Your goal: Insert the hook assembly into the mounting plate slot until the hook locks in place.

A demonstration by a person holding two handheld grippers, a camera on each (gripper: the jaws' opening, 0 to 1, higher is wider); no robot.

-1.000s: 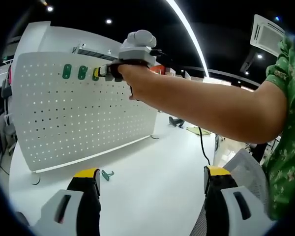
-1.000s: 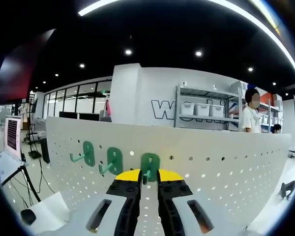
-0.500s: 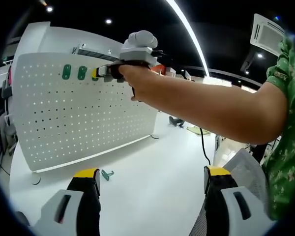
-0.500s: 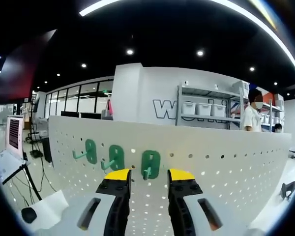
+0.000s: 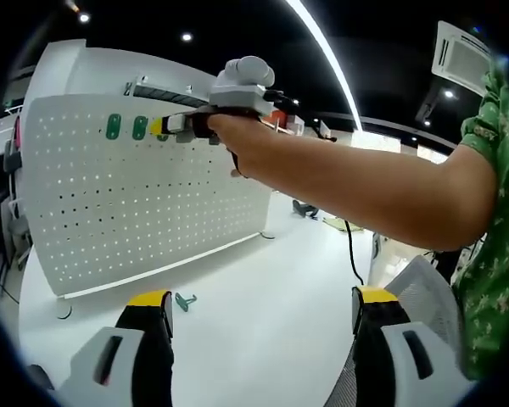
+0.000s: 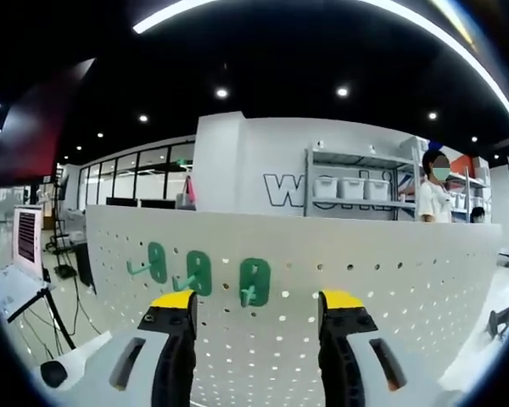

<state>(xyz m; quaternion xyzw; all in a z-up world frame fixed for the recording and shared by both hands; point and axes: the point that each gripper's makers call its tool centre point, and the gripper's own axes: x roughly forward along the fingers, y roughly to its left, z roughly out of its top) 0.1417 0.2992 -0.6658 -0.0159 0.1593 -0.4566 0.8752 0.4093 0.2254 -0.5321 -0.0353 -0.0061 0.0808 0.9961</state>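
- White perforated mounting plate (image 6: 390, 280) stands upright on the bench (image 5: 263, 322).
- Left gripper (image 5: 259, 309): jaws wide apart, empty; spare hook (image 5: 185, 300) just ahead.
- Right gripper (image 6: 256, 303): jaws spread, empty; third green hook (image 6: 254, 281) seated between and beyond them.
- Judgement: release step; next, back clear and verify lock.

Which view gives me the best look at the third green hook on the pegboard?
The right gripper view: the third green hook faces the camera between the open right tongs, peg visible. In the left gripper view, it is hidden behind the right tongs near the pegboard.
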